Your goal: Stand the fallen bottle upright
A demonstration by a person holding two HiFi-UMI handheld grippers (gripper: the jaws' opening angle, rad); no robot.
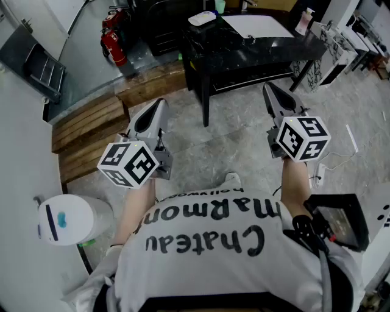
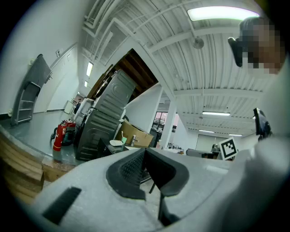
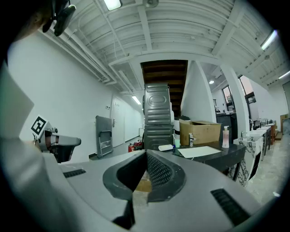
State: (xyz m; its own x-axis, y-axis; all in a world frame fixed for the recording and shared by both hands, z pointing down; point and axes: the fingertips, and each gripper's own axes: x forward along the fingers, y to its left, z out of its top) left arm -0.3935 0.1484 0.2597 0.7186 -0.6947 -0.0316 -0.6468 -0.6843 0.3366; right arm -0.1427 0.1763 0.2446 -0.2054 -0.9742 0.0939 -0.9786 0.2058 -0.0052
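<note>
The black worktop (image 1: 274,47) stands well ahead of the person, across a stretch of stone floor. A white sheet (image 1: 257,25) lies on its middle.

Both claws are held level and pointed toward it, still well short of its edge. The left claw (image 2: 145,150) is clenched, pads meeting with nothing between them. The right claw (image 3: 146,153) is likewise closed and empty.

Near the worktop's left end a white oblong thing (image 1: 202,18) lies flat. It may be the fallen bottle, though from here I cannot tell for sure. The one clear bottle, a pink pump bottle (image 3: 225,136), stands upright at the far right corner.

If the white thing is the bottle, I judge it to be light, smooth plastic that will roll or skid when nudged. The better hold is probably across its body, towards the upper end, so it can be tipped up onto its base. Either claw must open before it can take hold.
</note>
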